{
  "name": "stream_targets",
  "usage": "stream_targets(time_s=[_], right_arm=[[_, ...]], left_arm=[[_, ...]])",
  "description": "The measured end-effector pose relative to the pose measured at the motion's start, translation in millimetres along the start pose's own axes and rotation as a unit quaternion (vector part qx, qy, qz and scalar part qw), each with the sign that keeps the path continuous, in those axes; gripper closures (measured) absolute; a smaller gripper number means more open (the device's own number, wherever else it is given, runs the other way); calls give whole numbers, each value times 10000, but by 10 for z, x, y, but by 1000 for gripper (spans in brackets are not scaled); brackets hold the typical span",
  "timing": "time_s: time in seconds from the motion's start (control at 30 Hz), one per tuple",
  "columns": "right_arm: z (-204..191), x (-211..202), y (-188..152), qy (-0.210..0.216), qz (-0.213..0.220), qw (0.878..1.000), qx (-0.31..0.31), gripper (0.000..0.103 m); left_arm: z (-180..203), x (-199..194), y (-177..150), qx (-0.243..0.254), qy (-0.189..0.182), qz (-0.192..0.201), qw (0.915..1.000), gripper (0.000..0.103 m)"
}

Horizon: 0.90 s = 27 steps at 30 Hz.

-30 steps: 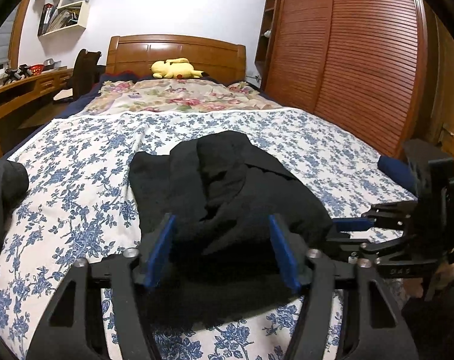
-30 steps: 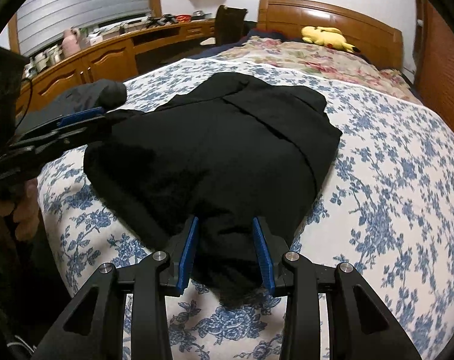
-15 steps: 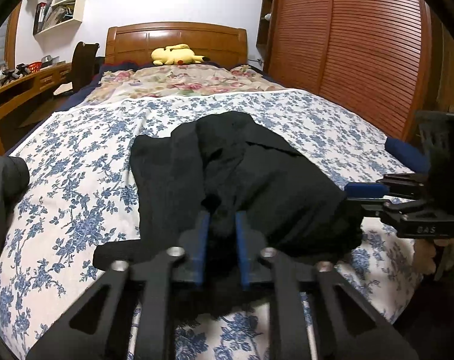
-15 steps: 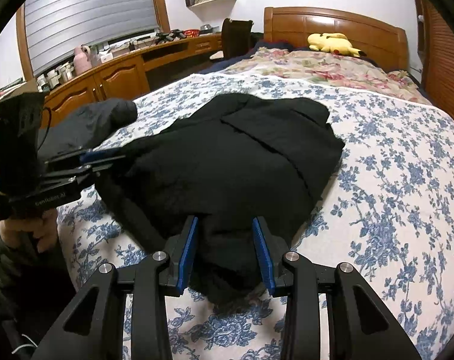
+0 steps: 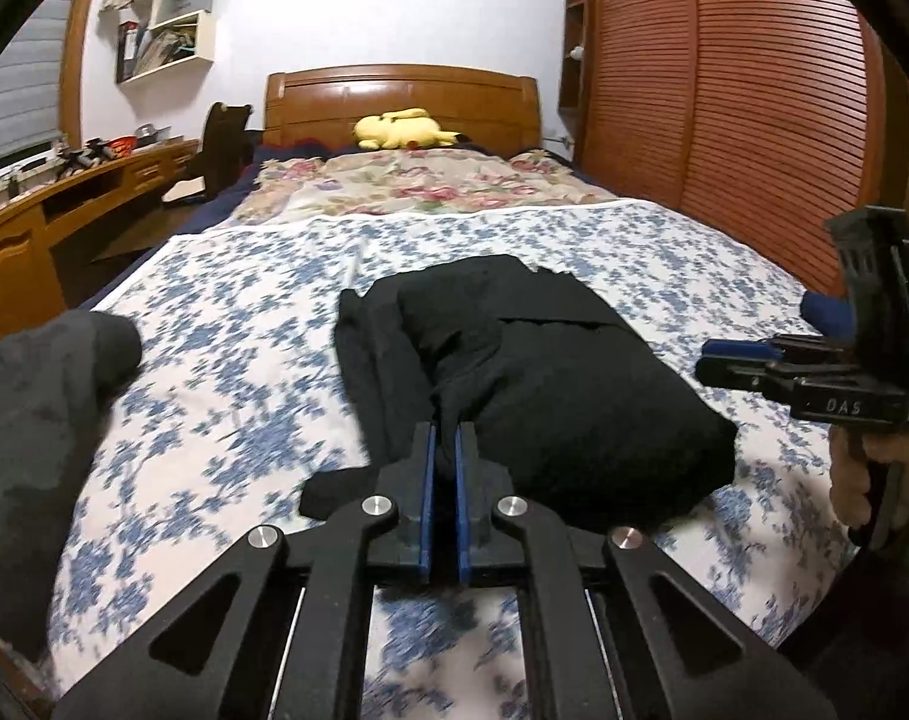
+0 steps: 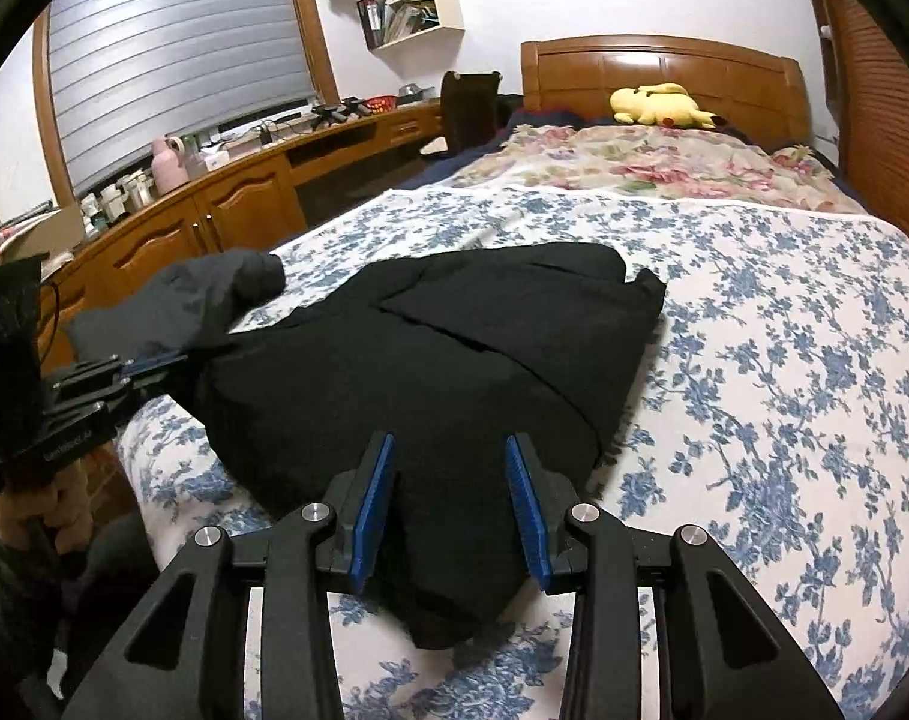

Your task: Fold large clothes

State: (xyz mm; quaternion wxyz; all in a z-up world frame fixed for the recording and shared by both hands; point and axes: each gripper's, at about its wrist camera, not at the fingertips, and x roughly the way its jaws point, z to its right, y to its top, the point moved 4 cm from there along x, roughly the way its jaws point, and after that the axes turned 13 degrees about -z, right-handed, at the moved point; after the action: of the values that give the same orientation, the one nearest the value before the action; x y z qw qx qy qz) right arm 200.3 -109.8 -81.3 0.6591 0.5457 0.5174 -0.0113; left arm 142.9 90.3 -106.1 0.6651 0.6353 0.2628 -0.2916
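A black garment [image 5: 574,390] lies partly folded in a thick bundle near the foot of the bed. My left gripper [image 5: 444,438] is shut on a pinch of its near left edge, pads almost touching with fabric between them. In the right wrist view the same garment [image 6: 424,360] spreads ahead, and my right gripper [image 6: 448,450] is shut on a thick fold at its near corner, which bulges between the blue pads. Each gripper shows in the other's view: the right gripper [image 5: 712,354] at the garment's right side, the left gripper [image 6: 160,363] at its left side.
The bed has a blue floral cover [image 5: 232,360] and a yellow plush toy [image 5: 403,129] by the headboard. A grey garment [image 5: 40,384] lies at the bed's left edge. A wooden desk [image 6: 214,204] runs along the left, a slatted wardrobe [image 5: 724,90] along the right.
My left gripper's jaws have closed from wide apart onto the garment's edge and the hand has shifted, dragging the fabric. The right gripper keeps its hold, tilted slightly.
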Motion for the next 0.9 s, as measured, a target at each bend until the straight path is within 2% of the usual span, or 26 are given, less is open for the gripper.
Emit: stream_targets(time_s=[0.2,0.3,0.37,0.43,0.57,0.8,0.9], right_arm=[[-67,17,-14,198,62,9997,-136,64],[-140,130,-14,367,-67,9990,-264,64],[-201,234,-33,468,-239,9979,-382,64],[-219,395,-60,393,-564,9965,-479,64],[-182,642,-79,320,-947,9939,-474,64],[-178,608,-56,352,-856,9943,-527,64],[-161,504,-93,395,-768,9951,-477,64]], left_arm=[[-242,-29,-111,-216,207,-124,9995,97],[-243,27,-142,-198,283,-213,9992,97],[-252,62,-154,-198,343,-259,9989,97],[-270,101,-182,-210,312,-336,9987,97],[-258,169,-240,-190,349,-438,9982,97],[-246,82,-238,-219,258,-436,9985,96],[-264,36,-260,-195,341,-440,9983,88]])
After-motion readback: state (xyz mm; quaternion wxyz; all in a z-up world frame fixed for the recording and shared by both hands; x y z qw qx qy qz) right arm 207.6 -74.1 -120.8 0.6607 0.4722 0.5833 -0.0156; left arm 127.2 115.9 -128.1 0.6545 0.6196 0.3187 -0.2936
